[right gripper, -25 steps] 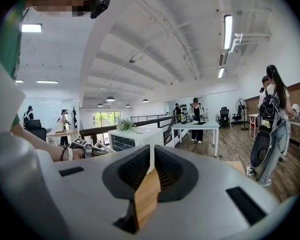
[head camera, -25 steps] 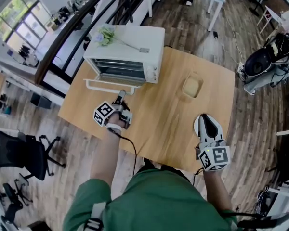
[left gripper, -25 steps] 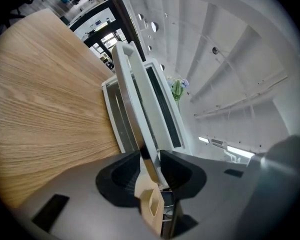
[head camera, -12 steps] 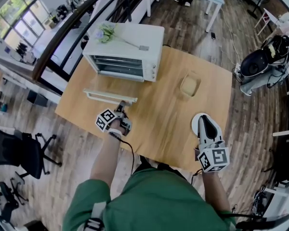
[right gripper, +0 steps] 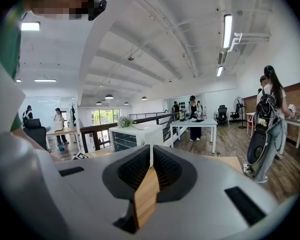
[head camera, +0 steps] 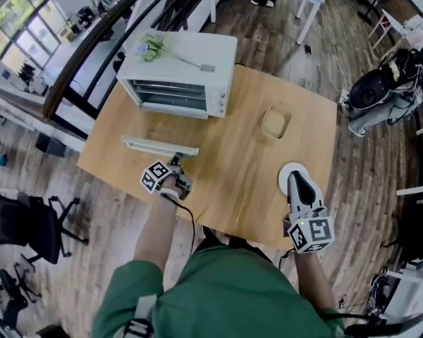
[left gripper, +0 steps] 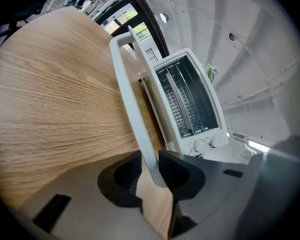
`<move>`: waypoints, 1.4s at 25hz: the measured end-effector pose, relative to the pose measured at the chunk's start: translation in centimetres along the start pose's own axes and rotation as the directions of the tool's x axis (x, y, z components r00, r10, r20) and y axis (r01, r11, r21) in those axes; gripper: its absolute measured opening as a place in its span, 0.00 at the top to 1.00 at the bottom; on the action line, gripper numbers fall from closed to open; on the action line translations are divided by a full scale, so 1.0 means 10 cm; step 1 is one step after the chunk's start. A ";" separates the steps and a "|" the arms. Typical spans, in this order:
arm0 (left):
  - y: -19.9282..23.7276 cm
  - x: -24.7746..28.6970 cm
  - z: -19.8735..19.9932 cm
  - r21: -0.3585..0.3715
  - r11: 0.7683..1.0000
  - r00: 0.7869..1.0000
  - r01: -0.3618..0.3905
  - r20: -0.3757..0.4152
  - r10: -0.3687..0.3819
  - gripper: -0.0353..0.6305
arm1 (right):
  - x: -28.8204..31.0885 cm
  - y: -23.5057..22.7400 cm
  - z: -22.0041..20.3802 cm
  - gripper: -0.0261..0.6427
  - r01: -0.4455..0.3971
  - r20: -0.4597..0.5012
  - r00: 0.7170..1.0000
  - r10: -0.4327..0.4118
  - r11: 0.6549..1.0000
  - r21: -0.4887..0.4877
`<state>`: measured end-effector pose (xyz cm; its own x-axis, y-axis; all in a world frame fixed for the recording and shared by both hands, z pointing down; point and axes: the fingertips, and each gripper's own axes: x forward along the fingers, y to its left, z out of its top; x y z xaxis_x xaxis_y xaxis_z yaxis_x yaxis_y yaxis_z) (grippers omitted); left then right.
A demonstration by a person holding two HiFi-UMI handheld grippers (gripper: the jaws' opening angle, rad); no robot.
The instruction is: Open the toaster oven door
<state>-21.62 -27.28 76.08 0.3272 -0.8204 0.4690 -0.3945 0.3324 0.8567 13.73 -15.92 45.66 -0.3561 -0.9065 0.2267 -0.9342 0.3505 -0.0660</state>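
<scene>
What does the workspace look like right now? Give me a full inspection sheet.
Surface: light wooden table.
Job's things: white toaster oven, its door swung down open.
Clutter: pale flower sprig on the oven; small yellowish square dish; white round plate.
Grippers: left tongs shut on the white door handle; right tongs together, empty, over the plate.
Cables: black cable trailing from the left tongs.
Surroundings: black office chair, wood plank floor, people in the background.
</scene>
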 end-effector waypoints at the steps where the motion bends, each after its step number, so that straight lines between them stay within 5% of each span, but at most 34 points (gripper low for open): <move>1: 0.03 0.01 -0.01 -0.004 1.000 1.000 -0.008 0.000 0.008 0.77 | 0.00 0.01 0.00 0.92 -0.003 -0.003 1.000 0.003 1.000 -0.001; 15: 0.26 0.08 -0.08 -0.038 0.999 0.999 -0.034 -0.005 0.033 0.77 | 0.06 0.14 -0.05 0.92 -0.013 -0.032 0.999 0.013 1.000 -0.012; 35: 0.55 -0.12 -0.25 0.009 0.993 0.992 -0.118 -0.046 0.118 0.77 | 0.14 0.19 -0.13 0.92 -0.051 -0.042 0.998 0.051 0.999 0.002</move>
<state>-22.04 -23.35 80.80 0.3176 -0.7530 0.5764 -0.4381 0.4226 0.7934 11.51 -16.22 47.08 -0.4022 -0.8768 0.2635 -0.9149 0.3957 -0.0797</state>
